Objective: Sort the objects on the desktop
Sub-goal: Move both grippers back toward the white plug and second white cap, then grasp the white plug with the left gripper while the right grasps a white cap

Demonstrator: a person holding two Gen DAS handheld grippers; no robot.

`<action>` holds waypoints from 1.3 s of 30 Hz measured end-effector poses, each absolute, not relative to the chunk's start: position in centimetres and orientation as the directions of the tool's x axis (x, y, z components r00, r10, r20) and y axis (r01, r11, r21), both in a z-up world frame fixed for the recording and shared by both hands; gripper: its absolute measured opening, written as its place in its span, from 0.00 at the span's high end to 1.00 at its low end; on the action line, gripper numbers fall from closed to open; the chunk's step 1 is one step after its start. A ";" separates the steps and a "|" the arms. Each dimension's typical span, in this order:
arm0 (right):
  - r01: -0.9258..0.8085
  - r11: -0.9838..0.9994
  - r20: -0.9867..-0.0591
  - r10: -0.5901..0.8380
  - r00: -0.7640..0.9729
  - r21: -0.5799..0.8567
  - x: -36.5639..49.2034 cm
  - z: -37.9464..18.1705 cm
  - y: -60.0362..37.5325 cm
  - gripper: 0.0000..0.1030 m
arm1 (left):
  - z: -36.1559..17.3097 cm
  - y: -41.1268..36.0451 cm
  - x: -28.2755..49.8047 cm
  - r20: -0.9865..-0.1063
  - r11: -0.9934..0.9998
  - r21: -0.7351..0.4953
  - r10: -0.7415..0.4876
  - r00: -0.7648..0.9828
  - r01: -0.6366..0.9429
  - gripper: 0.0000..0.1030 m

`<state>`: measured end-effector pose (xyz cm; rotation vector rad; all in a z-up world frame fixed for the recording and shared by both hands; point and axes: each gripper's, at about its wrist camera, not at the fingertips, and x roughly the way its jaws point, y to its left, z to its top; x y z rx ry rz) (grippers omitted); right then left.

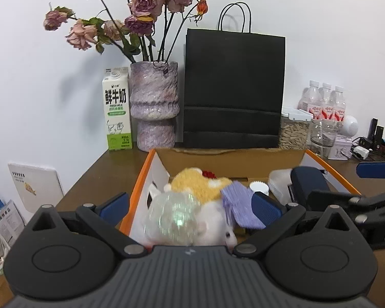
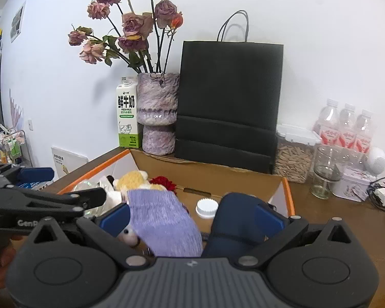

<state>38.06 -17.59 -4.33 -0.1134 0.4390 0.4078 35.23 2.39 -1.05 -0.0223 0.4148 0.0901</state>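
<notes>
The purple cloth (image 2: 164,225) is lying blurred in the cardboard box (image 2: 218,177) on the table (image 2: 346,218), half covering a white plush (image 2: 128,233). The right tool (image 2: 192,217) is hanging wide open over it, gripping nothing; the left tool (image 1: 190,202), equally wide, is straddling a glittery ball (image 1: 170,218).

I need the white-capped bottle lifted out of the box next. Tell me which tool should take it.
Right. The white-capped bottle lies just ahead between the right tool's open fingers. The left tool, also open, hangs over the clear glittery ball and plush toys at the box's other side.
</notes>
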 end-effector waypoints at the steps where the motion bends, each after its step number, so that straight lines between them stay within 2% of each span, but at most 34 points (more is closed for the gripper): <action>1: -0.404 0.914 -0.435 0.356 0.827 -0.021 37.6 -4.3 -17.9 0.00 | -1.2 2.4 34.8 -0.407 0.996 -0.003 0.079 0.910 -0.088 0.00; 9: -0.382 0.924 -0.457 0.330 0.826 -0.022 33.3 -5.5 -20.3 0.00 | -2.4 2.0 30.6 -0.433 0.998 0.008 0.056 0.900 -0.058 0.00; 26: -0.411 0.912 -0.573 0.332 0.749 -0.008 24.8 -10.8 -20.8 0.01 | -5.8 1.4 23.5 -0.528 1.000 0.023 0.028 0.849 -0.018 0.00; 32: -0.453 0.891 -0.608 0.348 0.714 -0.023 24.1 -12.1 -19.4 0.20 | -6.4 1.5 22.4 -0.542 0.999 0.029 0.031 0.840 -0.018 0.00; 34: -0.465 0.885 -0.613 0.357 0.705 -0.020 24.1 -12.2 -19.0 0.34 | -6.4 1.6 22.3 -0.543 0.999 0.025 0.032 0.839 -0.022 0.00; 36: -0.474 0.880 -0.621 0.366 0.693 -0.010 24.2 -12.3 -18.8 0.43 | -6.4 1.7 22.2 -0.543 0.999 0.024 0.032 0.839 -0.022 0.00; 38: -0.479 0.878 -0.620 0.378 0.688 0.004 24.2 -12.4 -18.7 0.47 | -6.4 1.7 22.2 -0.543 0.999 0.026 0.032 0.839 -0.021 0.00; 39: -0.479 0.878 -0.619 0.381 0.687 0.009 24.2 -12.4 -18.8 0.55 | -6.4 1.7 22.2 -0.544 0.999 0.027 0.031 0.839 -0.020 0.00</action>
